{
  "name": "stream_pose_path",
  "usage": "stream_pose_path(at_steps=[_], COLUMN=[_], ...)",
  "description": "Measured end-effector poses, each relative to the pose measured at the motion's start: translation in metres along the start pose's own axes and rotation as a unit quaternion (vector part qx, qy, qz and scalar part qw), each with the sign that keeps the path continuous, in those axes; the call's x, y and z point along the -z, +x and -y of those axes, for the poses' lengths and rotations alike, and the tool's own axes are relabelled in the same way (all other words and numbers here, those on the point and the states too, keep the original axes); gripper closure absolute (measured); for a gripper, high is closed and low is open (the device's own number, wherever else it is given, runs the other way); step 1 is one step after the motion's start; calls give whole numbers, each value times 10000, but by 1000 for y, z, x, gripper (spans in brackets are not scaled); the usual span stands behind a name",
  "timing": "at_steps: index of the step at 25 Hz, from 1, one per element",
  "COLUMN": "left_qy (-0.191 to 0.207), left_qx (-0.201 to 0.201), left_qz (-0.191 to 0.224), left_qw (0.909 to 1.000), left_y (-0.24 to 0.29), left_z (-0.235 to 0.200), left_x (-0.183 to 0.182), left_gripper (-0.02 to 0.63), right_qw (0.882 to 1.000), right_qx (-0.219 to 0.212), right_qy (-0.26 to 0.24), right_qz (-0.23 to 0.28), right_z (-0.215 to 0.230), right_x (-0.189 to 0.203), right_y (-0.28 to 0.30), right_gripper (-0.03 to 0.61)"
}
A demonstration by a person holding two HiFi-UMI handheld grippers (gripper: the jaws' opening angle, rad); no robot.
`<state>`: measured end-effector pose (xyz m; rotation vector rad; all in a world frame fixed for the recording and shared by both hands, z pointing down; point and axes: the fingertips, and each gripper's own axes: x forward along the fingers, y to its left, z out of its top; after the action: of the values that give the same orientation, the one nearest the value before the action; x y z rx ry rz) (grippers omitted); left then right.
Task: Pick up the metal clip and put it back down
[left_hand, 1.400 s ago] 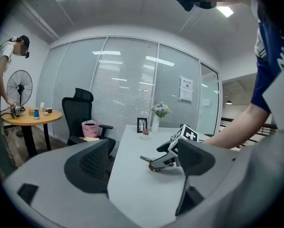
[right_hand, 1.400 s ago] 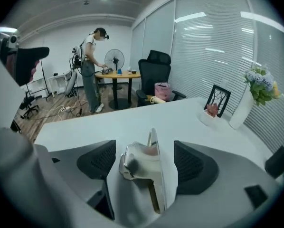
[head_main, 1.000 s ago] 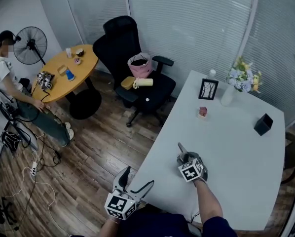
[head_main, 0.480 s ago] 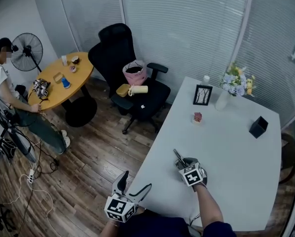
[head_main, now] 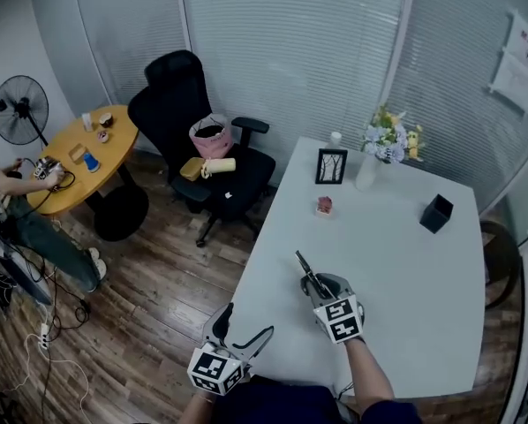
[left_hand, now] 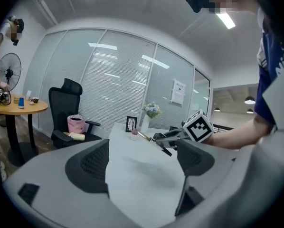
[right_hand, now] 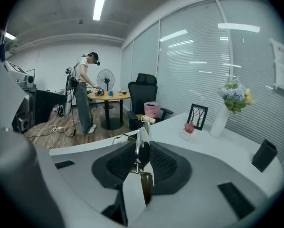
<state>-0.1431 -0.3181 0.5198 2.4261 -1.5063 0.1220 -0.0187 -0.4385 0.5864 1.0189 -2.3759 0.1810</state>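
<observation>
The metal clip (right_hand: 141, 141) is a thin silver and dark strip standing on edge between the pads of my right gripper (right_hand: 143, 156), which is shut on it. In the head view this gripper (head_main: 310, 276) is over the near left part of the white table (head_main: 405, 272), and the clip (head_main: 304, 268) sticks out forward from its jaws. From the left gripper view, the right gripper (left_hand: 173, 137) holds the clip (left_hand: 144, 137) a little above the tabletop. My left gripper (head_main: 246, 322) stands open at the table's near left edge, nothing between its fingers (left_hand: 92, 163).
A picture frame (head_main: 331, 166), a vase of flowers (head_main: 374, 148), a small pink pot (head_main: 324, 205) and a black box (head_main: 436, 213) stand at the table's far side. A black office chair (head_main: 202, 140) with a pink bag, a round wooden table (head_main: 70, 162) and a person (head_main: 8, 201) are to the left.
The right gripper has shifted slightly left and forward over the table with the clip in its jaws. The head view has swung to the right. The left gripper has stayed put.
</observation>
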Motion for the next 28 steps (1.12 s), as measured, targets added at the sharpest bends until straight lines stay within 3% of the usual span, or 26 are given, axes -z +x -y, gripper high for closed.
stream_pose_path(at_steps=[7, 15, 21, 28], left_qy=[62, 127, 194, 273], left_qx=[192, 648, 1092, 1340], left_qz=[184, 243, 354, 475], left_qw=[9996, 9975, 9932, 9895], left_y=[18, 43, 57, 57], left_z=[27, 68, 109, 139], left_x=[-5, -12, -21, -30], left_gripper=[166, 167, 169, 170], right_qw=[9947, 9761, 9577, 9508], right_qx=[423, 1110, 1564, 1832], right_qy=[237, 595, 802, 1114], right_qz=[908, 1770, 2278, 2237], right_z=[6, 20, 28, 19], right_x=[-35, -46, -25, 14], right_y=[-79, -176, -241, -284], right_gripper=[476, 476, 476, 476])
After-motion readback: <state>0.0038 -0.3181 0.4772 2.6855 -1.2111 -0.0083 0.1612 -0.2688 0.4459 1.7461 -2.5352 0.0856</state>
